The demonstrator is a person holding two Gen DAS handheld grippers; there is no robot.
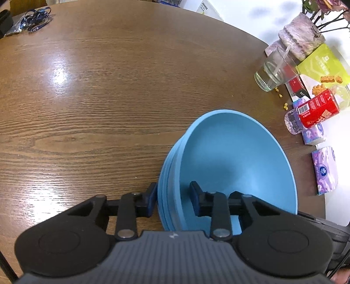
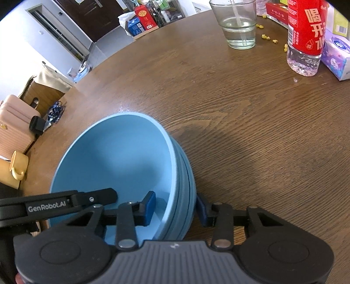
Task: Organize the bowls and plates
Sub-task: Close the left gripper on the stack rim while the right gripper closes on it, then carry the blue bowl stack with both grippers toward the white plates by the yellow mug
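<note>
Left gripper low and level, pointing forward, fingers spread partway with one blue pad outside and the other inside a rim. Right gripper mirrored on the opposite side, same partway spread, one pad inside, the other outside. Contact unclear on both.

Probably a home dining area: wooden table, tissue packs, suitcase, front door.

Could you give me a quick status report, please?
Left gripper and right gripper each straddle the bowl stack rim, opposite sides. Glass, bottle stand well beyond.
</note>
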